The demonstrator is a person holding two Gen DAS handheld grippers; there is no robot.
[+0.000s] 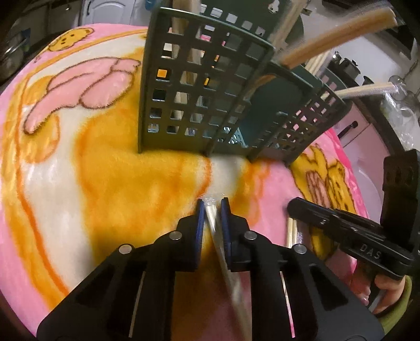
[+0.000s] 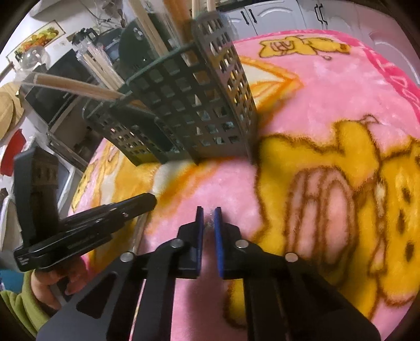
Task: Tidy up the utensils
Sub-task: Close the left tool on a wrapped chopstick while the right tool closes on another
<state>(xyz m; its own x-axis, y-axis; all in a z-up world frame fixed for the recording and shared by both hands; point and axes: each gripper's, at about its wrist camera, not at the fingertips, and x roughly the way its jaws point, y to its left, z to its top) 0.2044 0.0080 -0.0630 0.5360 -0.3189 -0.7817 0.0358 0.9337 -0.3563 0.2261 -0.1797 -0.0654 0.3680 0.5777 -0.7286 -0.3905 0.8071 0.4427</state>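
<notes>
Pink and yellow plush blanket (image 1: pixel 105 170) with bear prints covers the surface, white cabinet doors (image 2: pixel 283 15) being seen beyond its far edge. Toward that far edge stands a dark green perforated utensil holder (image 1: pixel 199 86), upright, with wrapped wooden chopsticks (image 1: pixel 336 39) leaning out of its compartments. Nearer the front edge, the left gripper (image 1: pixel 212 207) is clamped on a clear-wrapped chopstick pair (image 1: pixel 218 236) lying on the blanket. The right gripper (image 2: pixel 209 215) is nearly closed, a crinkled bit of clear wrapper (image 2: pixel 210 223) being pinched between its blue pads. A green sleeve (image 2: pixel 18 309) is seen at the left hand.
</notes>
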